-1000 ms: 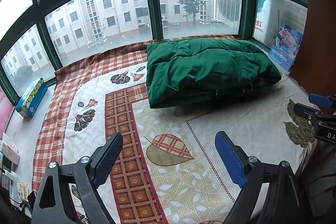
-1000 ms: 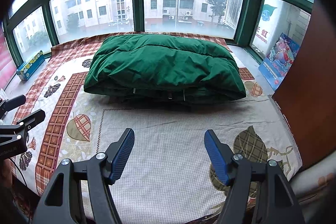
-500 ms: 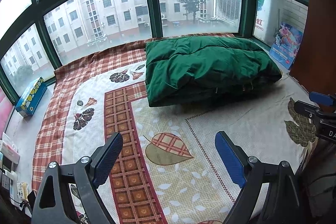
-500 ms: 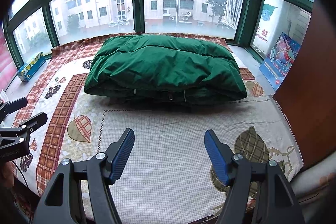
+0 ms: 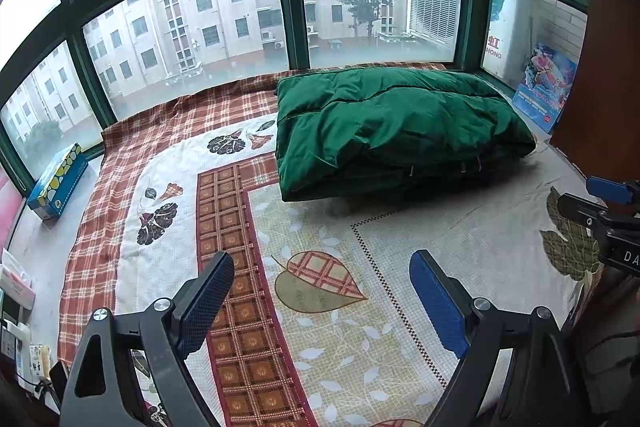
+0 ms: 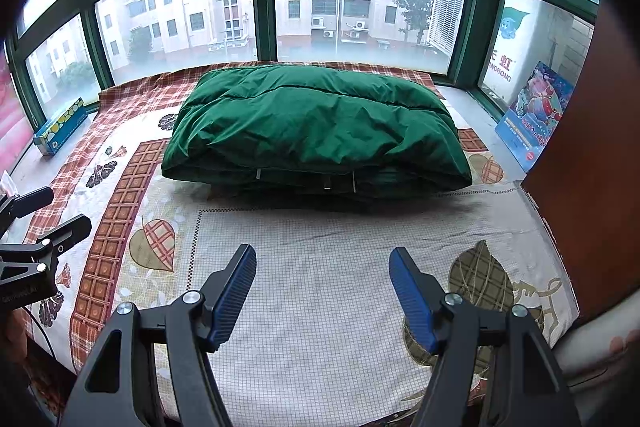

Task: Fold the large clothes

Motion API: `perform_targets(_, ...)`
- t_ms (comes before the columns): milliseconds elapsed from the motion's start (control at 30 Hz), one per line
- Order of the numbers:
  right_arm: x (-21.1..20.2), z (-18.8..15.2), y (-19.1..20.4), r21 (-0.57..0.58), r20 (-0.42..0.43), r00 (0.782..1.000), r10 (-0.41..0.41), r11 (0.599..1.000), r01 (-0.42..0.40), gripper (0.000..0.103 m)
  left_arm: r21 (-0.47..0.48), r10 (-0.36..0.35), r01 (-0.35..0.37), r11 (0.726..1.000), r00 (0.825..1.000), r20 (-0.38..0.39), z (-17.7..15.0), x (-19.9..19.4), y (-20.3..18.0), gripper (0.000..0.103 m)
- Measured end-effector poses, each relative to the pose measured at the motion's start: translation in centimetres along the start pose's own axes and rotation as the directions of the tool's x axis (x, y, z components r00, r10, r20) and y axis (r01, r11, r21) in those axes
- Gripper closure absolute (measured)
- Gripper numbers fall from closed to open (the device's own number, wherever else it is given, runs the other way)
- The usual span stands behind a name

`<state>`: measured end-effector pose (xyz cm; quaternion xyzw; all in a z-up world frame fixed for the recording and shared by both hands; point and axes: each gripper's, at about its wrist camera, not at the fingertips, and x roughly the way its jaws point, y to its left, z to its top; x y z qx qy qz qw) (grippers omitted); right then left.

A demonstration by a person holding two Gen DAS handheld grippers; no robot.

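On the patterned bedspread (image 6: 320, 307) by the window lies a folded green padded coat (image 6: 316, 131). Left gripper (image 5: 320, 291) and right gripper (image 6: 322, 287) hover apart from it, jaws wide, empty.

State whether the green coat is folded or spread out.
Folded: the green coat lies as a thick, compact bundle, with stacked layers showing along its near edge.

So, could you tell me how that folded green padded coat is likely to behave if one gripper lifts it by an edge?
The green padded coat looks puffy and creased, so it is probably floppy and light for its bulk. Lifted by one edge, its stacked layers would likely sag and unfold. Its smooth shell may slip on the patterned bedspread when pushed.
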<state>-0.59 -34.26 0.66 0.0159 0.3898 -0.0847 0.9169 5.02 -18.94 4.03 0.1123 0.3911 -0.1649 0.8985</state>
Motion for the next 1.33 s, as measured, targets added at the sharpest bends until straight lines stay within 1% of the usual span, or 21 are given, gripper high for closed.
perform_targets(833,0.06,-0.12,0.31,0.000,-0.006,1.000,0.010,1.000,-0.010,0.027,-0.007,-0.007,0.007,1.000,1.000,-0.008,-0.28,0.06,0.02,0.007)
perform_targets(1133,0.03,-0.11,0.49,0.001,-0.005,1.000,0.010,1.000,-0.010,0.027,0.001,-0.011,0.011,1.000,1.000,0.008,-0.49,-0.10,-0.50,0.007)
perform_targets(1333,0.11,-0.08,0.45,0.002,-0.007,1.000,0.010,1.000,-0.010,0.027,0.004,-0.017,0.017,1.000,1.000,0.004,-0.56,-0.13,-0.66,0.007)
